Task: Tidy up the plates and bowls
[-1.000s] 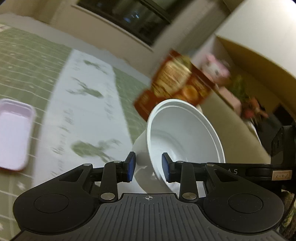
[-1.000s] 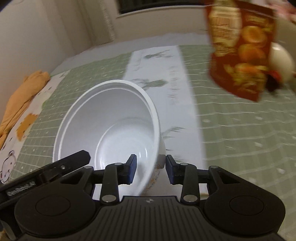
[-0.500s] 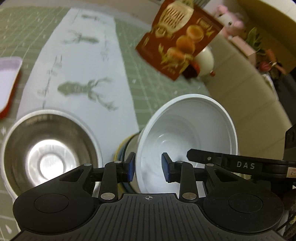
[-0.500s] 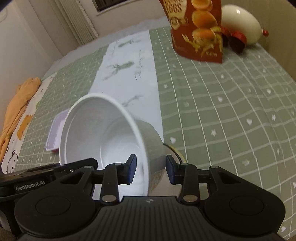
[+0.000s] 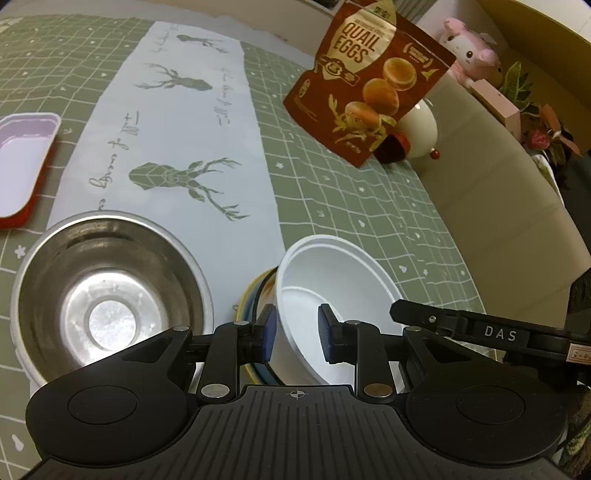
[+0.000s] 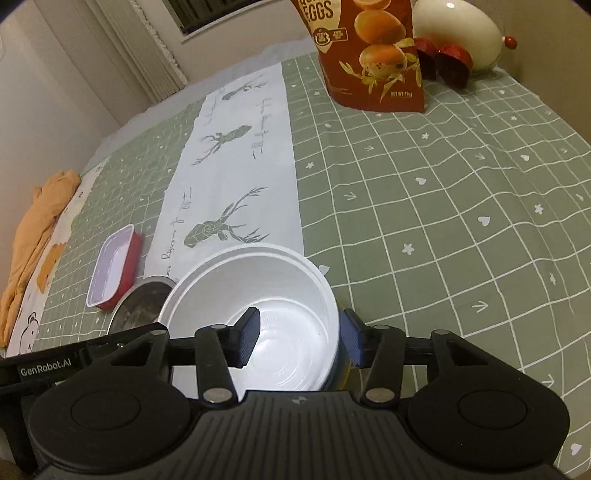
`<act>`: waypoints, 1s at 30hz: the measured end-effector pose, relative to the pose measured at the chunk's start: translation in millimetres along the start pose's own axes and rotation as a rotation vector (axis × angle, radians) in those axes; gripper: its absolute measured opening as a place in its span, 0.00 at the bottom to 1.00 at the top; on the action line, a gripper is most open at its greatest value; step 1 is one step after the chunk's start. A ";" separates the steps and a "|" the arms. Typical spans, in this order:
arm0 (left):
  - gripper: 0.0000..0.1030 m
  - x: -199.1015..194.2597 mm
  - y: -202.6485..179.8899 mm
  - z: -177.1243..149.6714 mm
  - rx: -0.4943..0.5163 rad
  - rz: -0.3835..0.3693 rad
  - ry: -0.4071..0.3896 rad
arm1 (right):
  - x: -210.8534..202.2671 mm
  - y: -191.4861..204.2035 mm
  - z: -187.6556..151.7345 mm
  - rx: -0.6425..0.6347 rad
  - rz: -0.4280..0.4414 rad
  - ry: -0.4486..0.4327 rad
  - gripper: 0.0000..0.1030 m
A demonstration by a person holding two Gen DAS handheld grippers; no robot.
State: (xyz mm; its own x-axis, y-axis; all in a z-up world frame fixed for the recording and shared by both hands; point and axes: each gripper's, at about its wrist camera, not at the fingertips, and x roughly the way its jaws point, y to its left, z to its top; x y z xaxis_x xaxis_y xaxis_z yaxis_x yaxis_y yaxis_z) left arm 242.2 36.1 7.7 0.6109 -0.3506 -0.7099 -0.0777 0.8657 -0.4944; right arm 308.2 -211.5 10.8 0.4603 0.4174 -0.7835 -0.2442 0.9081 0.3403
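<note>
A white plastic bowl (image 5: 343,291) (image 6: 258,306) sits nested in a yellow-rimmed bowl (image 5: 255,291) (image 6: 347,369) on the green checked tablecloth. My left gripper (image 5: 295,332) straddles the white bowl's near-left wall. One pad lies close against the outside and the other stands inside with a gap, and the jaws are closing. My right gripper (image 6: 299,339) straddles the opposite wall. Its jaws are opening and its inner pad is well off the wall. A steel bowl (image 5: 107,295) (image 6: 144,302) stands just left of the stack.
A red tray with a pale inside (image 5: 22,158) (image 6: 114,266) lies further left. A quail-egg bag (image 5: 369,92) (image 6: 369,55) and a white egg-shaped ornament (image 5: 421,133) (image 6: 458,33) stand at the back. An orange cloth (image 6: 37,229) lies at the far left edge.
The white bowl came down from a tilted hold in the air and now sits level in the yellow-rimmed bowl. The right jaws widened off its wall and the left jaws narrowed.
</note>
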 end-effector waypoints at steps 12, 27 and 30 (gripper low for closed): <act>0.26 1.5 -2.7 -11.0 0.043 0.086 -0.015 | 10.3 -12.6 -12.8 0.020 -0.009 0.005 0.47; 0.26 -48.9 57.2 -8.6 -0.054 0.104 -0.104 | -37.9 -17.2 -45.7 0.025 0.006 -0.124 0.47; 0.26 -57.3 83.2 -4.5 -0.105 0.135 -0.133 | -60.9 3.0 -52.9 -0.003 0.032 -0.195 0.47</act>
State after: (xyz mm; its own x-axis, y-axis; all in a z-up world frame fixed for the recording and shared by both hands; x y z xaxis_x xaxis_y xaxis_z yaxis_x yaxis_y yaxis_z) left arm 197.2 126.5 4.9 0.6877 -0.1780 -0.7039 -0.2429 0.8572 -0.4540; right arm 234.3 -236.1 32.0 0.6089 0.4452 -0.6566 -0.2640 0.8942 0.3615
